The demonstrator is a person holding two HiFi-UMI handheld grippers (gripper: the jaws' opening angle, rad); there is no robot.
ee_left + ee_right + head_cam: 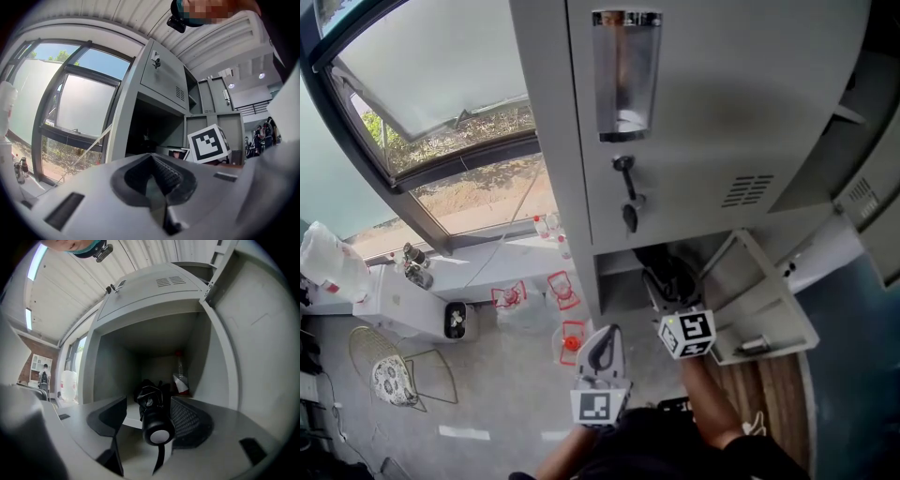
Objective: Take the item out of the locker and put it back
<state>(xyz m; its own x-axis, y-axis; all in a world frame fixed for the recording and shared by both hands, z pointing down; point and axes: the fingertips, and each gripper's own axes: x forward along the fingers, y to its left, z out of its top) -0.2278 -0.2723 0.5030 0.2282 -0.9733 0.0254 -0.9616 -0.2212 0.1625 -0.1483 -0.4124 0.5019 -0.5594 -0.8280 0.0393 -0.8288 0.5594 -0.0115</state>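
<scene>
A black folded umbrella lies in the open locker compartment, its round white-capped handle end facing me. My right gripper is open around it. The umbrella sits between the two jaws, close to the right one, with a gap on the left side. In the head view the right gripper reaches into the lower compartment, where a dark shape shows. My left gripper hangs in front of the locker, to the left of the opening, shut with nothing in it.
The compartment's door stands swung open at the right. A red-capped bottle and a red-white packet stand at the back of the compartment. The locker door above is closed. Water jugs and a window lie to the left.
</scene>
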